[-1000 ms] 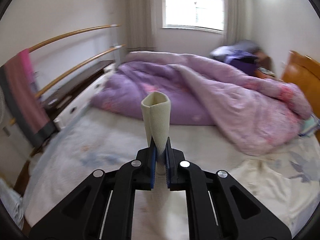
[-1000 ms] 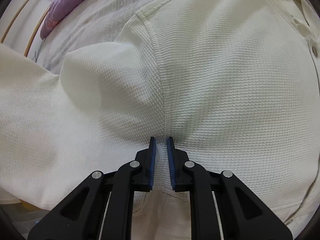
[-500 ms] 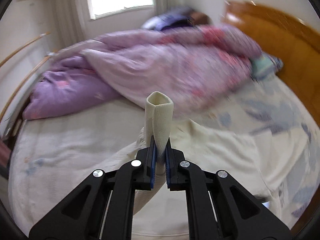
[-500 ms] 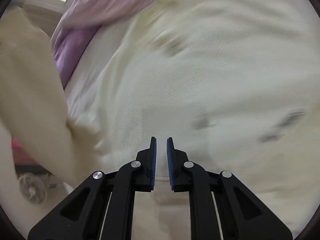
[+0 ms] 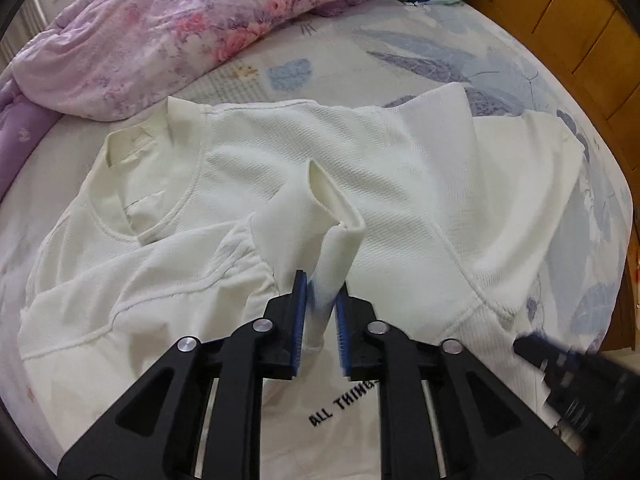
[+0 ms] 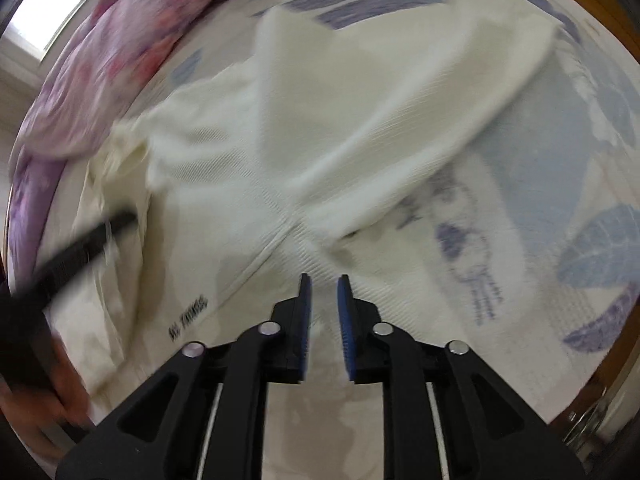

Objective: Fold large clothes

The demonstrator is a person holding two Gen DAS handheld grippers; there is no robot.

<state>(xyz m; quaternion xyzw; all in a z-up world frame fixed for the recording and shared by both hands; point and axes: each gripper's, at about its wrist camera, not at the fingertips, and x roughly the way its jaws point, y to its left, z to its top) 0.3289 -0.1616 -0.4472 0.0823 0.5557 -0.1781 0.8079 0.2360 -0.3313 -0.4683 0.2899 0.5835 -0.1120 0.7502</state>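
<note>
Bedroom setting: a bed with a leaf-print sheet point(image 5: 460, 56), a rumpled pink-and-purple floral quilt point(image 5: 168, 28) pushed to the far side, and a wooden headboard point(image 5: 560, 20) off to the right. From the left wrist view I see the cream sweatshirt point(image 5: 400, 176) spread front-up across the sheet, collar toward the quilt, black lettering near my camera. My left gripper point(image 5: 321, 308) has its blue pads slightly apart with the sleeve cuff point(image 5: 332, 248) running between them; the cloth looks loosely pinched at most (it may be about to slip free). That sleeve is laid inward across the chest.

From the right wrist view, which is badly motion-blurred, the same sweatshirt point(image 6: 320, 152) lies below, its other sleeve point(image 6: 460, 92) stretching out over the sheet point(image 6: 560, 200). My right gripper point(image 6: 323, 308) is parted by a narrow gap and holds nothing that I can make out; it hangs over the side seam near the underarm.

I judge the fabric to be a soft, fairly thick waffle knit: light, limp, not slippery, and it will sag and bunch wherever it is unsupported. The ribbed cuffs, the shoulder seams and the hem are the firm places to pinch, since a double layer there gives the pads something to bite.
</note>
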